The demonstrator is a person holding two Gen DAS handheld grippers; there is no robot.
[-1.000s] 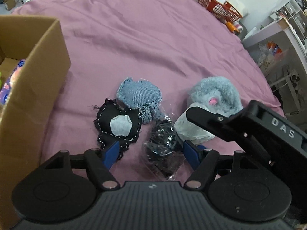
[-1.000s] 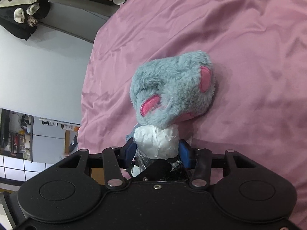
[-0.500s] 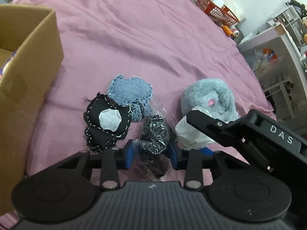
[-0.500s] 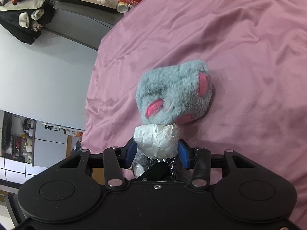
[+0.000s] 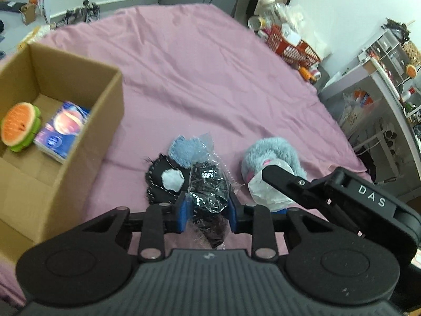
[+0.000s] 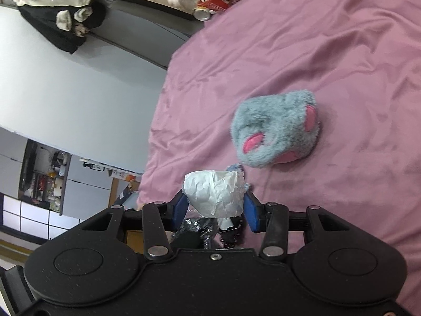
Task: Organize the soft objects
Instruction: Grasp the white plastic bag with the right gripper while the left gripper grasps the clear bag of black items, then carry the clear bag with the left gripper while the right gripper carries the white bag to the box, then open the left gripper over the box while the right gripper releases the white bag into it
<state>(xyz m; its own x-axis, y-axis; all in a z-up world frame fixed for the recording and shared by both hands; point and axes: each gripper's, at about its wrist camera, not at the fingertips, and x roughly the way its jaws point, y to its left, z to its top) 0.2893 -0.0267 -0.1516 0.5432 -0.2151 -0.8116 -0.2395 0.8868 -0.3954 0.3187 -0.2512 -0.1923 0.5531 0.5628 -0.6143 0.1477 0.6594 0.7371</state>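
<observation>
Two soft bundles are being gripped at once.
A crinkly, slippery black bagged item (image 5: 208, 184) is being closed on mid-body by the left gripper (image 5: 208, 214); a light crumpled white wad (image 6: 214, 193) is being pinched by the half-closed right gripper (image 6: 215, 210).

Left tool (image 5: 208, 210) closing on something between its pads, right tool (image 6: 215, 205) clamped likewise.

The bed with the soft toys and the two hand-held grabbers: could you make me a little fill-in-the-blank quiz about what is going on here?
1. The left gripper has its fingers on either side of a black item wrapped in clear ____.
2. The right gripper holds a crumpled ____ bundle.
3. The fluffy grey plush lies on the ____ bedsheet.
4. The watermelon-slice toy sits inside the ____ box.

Missing words: plastic; white; pink; cardboard
</observation>
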